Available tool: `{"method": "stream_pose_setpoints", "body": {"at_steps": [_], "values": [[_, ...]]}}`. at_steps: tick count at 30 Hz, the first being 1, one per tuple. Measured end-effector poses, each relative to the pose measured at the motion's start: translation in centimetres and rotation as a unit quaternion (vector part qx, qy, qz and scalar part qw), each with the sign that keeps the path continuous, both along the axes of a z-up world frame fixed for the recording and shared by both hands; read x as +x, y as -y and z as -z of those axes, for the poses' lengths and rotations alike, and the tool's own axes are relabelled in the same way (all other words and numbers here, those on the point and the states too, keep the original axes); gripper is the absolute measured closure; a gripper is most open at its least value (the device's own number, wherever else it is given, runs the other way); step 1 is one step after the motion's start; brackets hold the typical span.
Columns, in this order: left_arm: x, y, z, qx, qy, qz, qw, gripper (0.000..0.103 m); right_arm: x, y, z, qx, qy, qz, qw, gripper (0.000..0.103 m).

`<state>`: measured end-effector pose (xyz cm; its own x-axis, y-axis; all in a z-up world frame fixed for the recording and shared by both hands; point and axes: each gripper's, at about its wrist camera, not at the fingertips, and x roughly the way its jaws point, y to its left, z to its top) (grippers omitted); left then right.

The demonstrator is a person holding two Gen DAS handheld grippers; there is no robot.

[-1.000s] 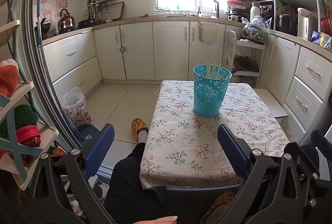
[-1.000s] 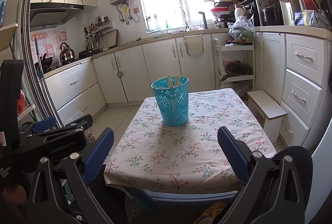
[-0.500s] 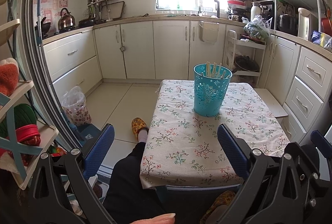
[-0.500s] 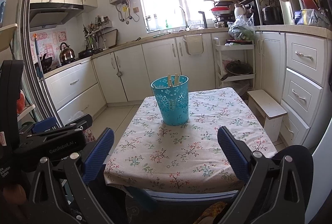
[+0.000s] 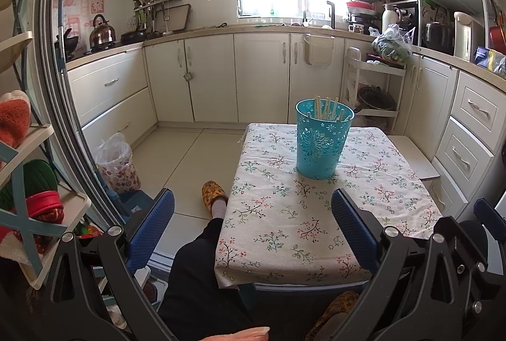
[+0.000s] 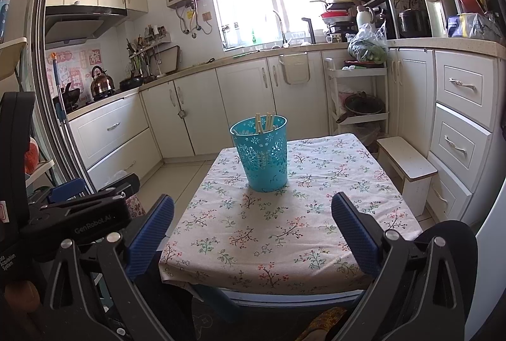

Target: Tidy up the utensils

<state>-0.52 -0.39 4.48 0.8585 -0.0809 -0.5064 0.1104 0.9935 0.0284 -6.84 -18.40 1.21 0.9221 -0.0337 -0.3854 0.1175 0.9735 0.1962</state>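
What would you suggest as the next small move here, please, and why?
Probably nothing beyond easing both grippers back. The pale wooden chopsticks already stand in the turquoise perforated plastic basket, the floral tablecloth shows no loose utensils, and the left gripper and right gripper are open, holding nothing.

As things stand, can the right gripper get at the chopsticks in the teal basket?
Probably yes. The right gripper is open and empty, the tablecloth ahead bare, and the chopsticks stick up above the teal basket rim.
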Motion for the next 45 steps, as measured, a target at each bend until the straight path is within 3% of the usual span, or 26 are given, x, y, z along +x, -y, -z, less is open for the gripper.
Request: {"method": "stream_pose_setpoints", "body": {"at_steps": [45], "values": [[-0.06,-0.09,-0.06,0.001,0.001,-0.005,1.0,0.008,-0.07,-0.16,0.01,0.001,0.0,0.001,1.0,0.008]]}}
